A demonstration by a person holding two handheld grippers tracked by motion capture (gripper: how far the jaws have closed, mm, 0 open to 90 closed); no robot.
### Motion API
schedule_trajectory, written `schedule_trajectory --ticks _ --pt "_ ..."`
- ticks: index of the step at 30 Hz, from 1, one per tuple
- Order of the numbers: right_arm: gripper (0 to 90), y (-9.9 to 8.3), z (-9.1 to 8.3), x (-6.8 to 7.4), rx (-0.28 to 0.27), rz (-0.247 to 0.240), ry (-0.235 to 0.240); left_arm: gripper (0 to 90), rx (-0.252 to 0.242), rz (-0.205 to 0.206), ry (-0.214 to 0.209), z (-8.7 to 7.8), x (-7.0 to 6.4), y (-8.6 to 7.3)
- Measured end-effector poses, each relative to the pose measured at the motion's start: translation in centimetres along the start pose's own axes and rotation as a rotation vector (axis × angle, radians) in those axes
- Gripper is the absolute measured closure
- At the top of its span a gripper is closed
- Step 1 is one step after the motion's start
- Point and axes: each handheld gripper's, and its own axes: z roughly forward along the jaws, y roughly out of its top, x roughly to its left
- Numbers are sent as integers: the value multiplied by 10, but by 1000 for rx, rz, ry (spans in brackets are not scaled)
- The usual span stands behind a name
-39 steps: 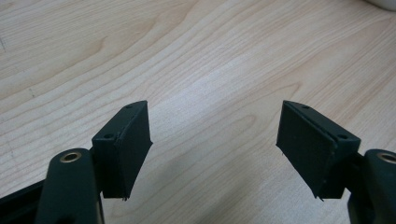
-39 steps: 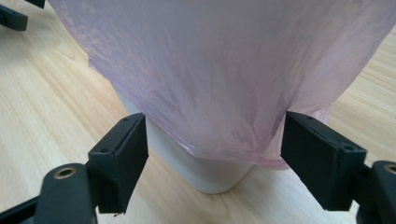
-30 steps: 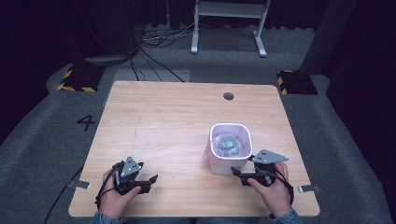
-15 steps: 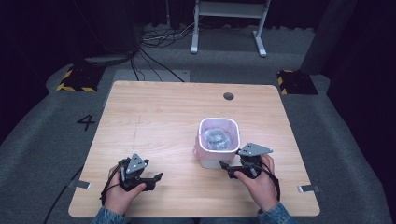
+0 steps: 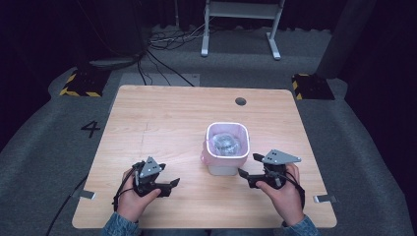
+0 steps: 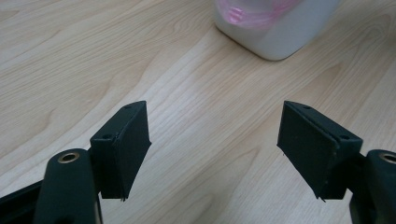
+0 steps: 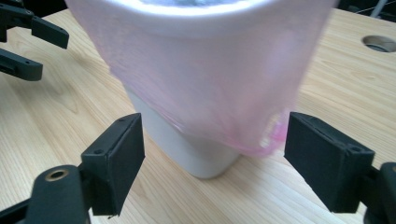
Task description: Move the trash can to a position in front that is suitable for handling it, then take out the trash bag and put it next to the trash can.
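Dark grey carpet surrounds a light wooden desk, with a numeral 4 marked on the floor at its left and a metal stand behind it. At the near left of the desk, the person's left hand holds the left hand-held gripper, which points right; its jaws are released, spread wide over bare wood, as the left gripper view confirms. Right of centre stands a small white bin, upright, lined with a pink bag folded over its rim; something crumpled and greyish lies inside, too blurred to identify. A round cable hole sits in the desk beyond the bin. At the near right, the right hand holds the right hand-held gripper, which points left at the bin's near right corner. Its jaws are released, and in the right gripper view they stand wide apart on either side of the bin's lower body, just beside it without touching.
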Motion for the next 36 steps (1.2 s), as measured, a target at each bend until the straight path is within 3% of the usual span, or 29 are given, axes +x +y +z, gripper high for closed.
schedule_trajectory --ticks 3,5,8,13,19,25,28,29,31,34,36 --pt "170 -3 -3 -7 15 -2 9 244 -3 9 -3 0 -4 3" --pt "176 -5 -2 -11 29 -28 19 235 6 14 1 2 -6 4" --pt "274 -5 0 -12 39 -43 22 227 7 14 0 6 -7 6" --pt "280 -4 3 -13 53 -79 22 219 -7 27 -20 18 -15 19" --pt "314 -3 13 -16 77 -129 46 235 28 87 -75 43 -28 37" --pt "352 -3 19 -23 86 -141 54 242 11 121 -63 60 -33 46" --pt "396 -3 21 -23 93 -155 53 261 -16 127 -84 69 -35 52" --pt "481 -4 21 -22 102 -188 44 279 -17 146 -88 73 -35 55" --pt "640 -4 20 -20 100 -215 70 375 -25 159 -103 74 -36 56" --pt "818 -4 15 -16 91 -229 105 693 -36 196 -129 70 -37 57" --pt "898 -3 10 -14 85 -234 113 817 -50 212 -134 64 -40 58"
